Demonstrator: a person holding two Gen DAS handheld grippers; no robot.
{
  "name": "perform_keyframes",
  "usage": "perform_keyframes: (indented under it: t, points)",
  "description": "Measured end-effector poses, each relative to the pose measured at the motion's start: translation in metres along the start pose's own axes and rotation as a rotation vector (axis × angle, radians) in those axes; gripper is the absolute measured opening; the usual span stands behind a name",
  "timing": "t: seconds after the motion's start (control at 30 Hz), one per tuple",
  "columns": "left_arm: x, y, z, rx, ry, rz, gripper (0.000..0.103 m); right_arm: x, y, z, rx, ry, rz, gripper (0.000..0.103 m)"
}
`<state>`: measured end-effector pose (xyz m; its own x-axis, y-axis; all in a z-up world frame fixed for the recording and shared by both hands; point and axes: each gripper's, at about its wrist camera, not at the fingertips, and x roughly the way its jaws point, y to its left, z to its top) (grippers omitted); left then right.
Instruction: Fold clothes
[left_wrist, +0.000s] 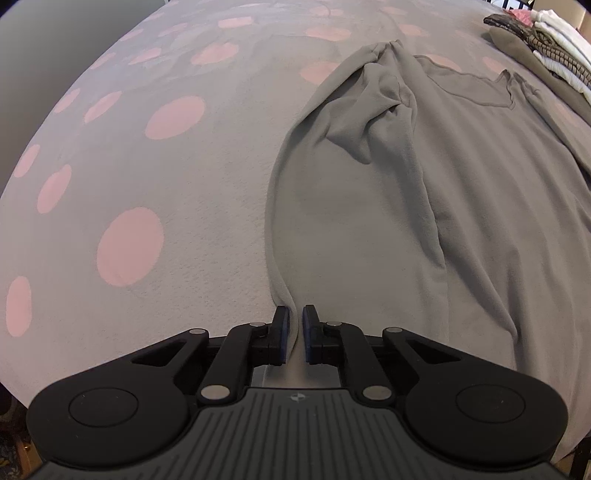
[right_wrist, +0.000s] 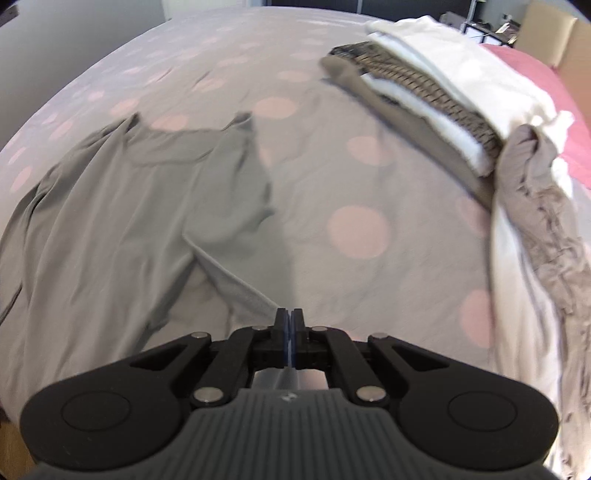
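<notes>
Left hand-held gripper (left_wrist: 295, 314): we see jaws nearly together, pinching hem of plain grey cotton shirt (left_wrist: 369, 221). Right hand-held gripper (right_wrist: 289, 316): clamped on shirt corner.

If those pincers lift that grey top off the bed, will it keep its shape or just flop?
It will probably flop: the grey top lies in soft creases, its sleeve bunched. It looks thin, so likely light. The left gripper pinches a narrow fold at one edge, and the right gripper grips another; the rest would likely sag between them.
</notes>
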<state>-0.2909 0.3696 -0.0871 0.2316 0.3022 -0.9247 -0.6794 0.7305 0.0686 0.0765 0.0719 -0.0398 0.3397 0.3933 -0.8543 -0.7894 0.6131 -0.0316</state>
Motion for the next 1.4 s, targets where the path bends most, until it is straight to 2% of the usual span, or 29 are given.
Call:
perform_keyframes:
  t: [0.13,0.37,0.6,0.67,0.77,0.9,0.97,1.13,1.3,1.4]
  points:
    - [0.004,-0.005,0.002,0.02,0.011,0.018,0.007,0.003,-0.024,0.023,0.008,-0.008,-0.099,0.001]
    - [0.011,-0.001,0.006,-0.002,0.026,0.014,0.007,0.025,-0.086,0.055,0.151,-0.011,-0.227,0.001]
    - [0.014,0.001,0.012,-0.022,0.031,0.009,0.007,0.053,-0.139,0.074,0.274,0.004,-0.349,0.001]
    - [0.015,0.003,0.013,-0.033,0.031,0.003,0.007,0.062,-0.151,0.076,0.299,0.007,-0.401,0.001]
    - [0.015,0.005,0.013,-0.051,0.031,-0.004,0.007,0.078,-0.164,0.076,0.292,0.016,-0.53,0.0]
    - [0.014,0.008,0.012,-0.065,0.026,-0.01,0.006,0.085,-0.174,0.072,0.352,0.051,-0.477,0.001]
    - [0.012,0.009,0.012,-0.073,0.021,-0.014,0.004,0.083,-0.166,0.072,0.326,0.041,-0.458,0.005]
    - [0.005,0.014,0.013,-0.107,-0.008,-0.016,0.002,0.077,-0.145,0.072,0.279,0.038,-0.422,0.005]
    - [-0.018,0.027,0.018,-0.192,-0.07,-0.048,0.002,0.077,-0.13,0.073,0.253,0.05,-0.414,0.006]
    - [-0.031,0.046,0.034,-0.265,-0.11,-0.051,0.002,0.079,-0.125,0.075,0.253,0.054,-0.406,0.006]
